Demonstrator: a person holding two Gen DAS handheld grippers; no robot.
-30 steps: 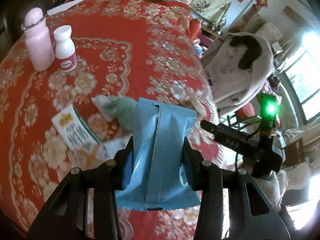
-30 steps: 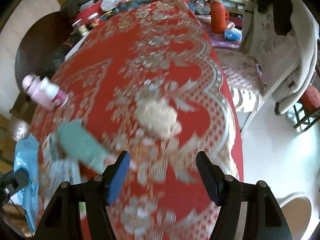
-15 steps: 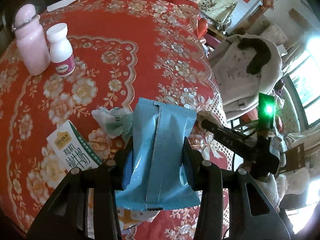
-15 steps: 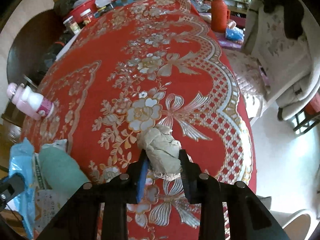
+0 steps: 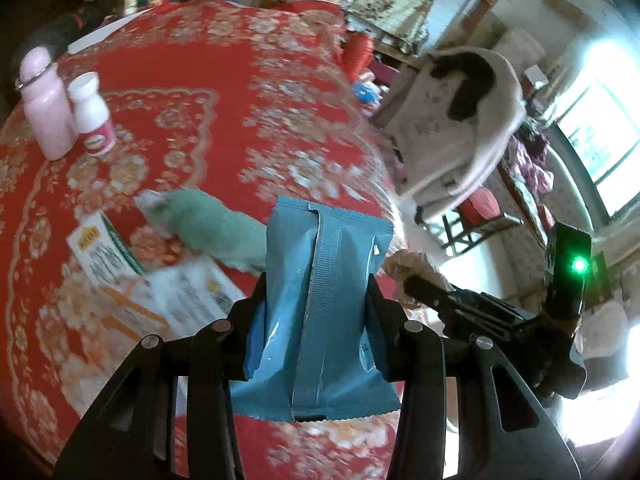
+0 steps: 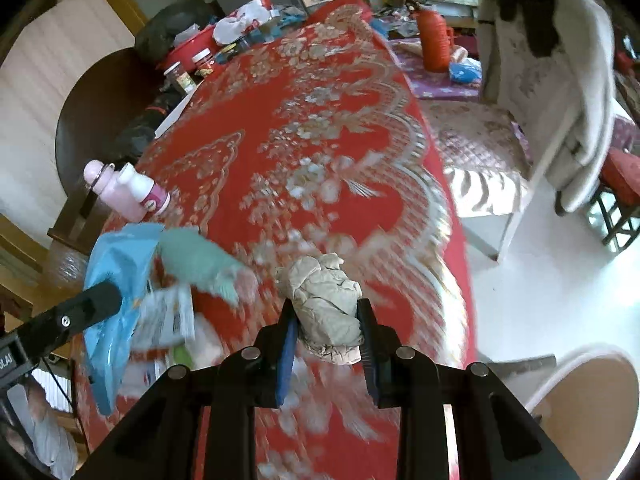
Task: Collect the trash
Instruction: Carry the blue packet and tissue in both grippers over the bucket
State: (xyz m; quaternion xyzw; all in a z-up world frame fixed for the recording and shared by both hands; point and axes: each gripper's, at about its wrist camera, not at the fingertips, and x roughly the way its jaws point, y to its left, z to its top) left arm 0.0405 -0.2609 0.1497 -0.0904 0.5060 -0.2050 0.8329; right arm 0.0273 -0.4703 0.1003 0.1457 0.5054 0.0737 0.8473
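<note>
My left gripper (image 5: 317, 300) is shut on a blue foil wrapper (image 5: 324, 280), held above the red flowered tablecloth (image 5: 224, 92). My right gripper (image 6: 327, 320) is shut on a crumpled beige paper ball (image 6: 326, 304), lifted off the cloth near the table's right edge. In the left wrist view the right gripper (image 5: 412, 286) shows at the right with the paper ball (image 5: 408, 266) at its tip. On the cloth lie a green crumpled wad (image 5: 208, 228), a small carton (image 5: 102, 250) and a printed paper (image 5: 188, 300). The right wrist view shows the wrapper (image 6: 116, 280) and green wad (image 6: 196, 260) at the left.
A pink bottle (image 5: 44, 104) and a white pill bottle (image 5: 92, 116) stand at the table's left. Jars and a red basin (image 6: 192, 50) crowd the far end. A chair draped with a pale garment (image 6: 560, 92) stands right of the table, with a round tan bin (image 6: 588, 408) on the floor.
My right gripper closed on the beige paper ball and lifted it off the cloth. Both grippers have shifted over the table; the left keeps its hold on the blue wrapper.
</note>
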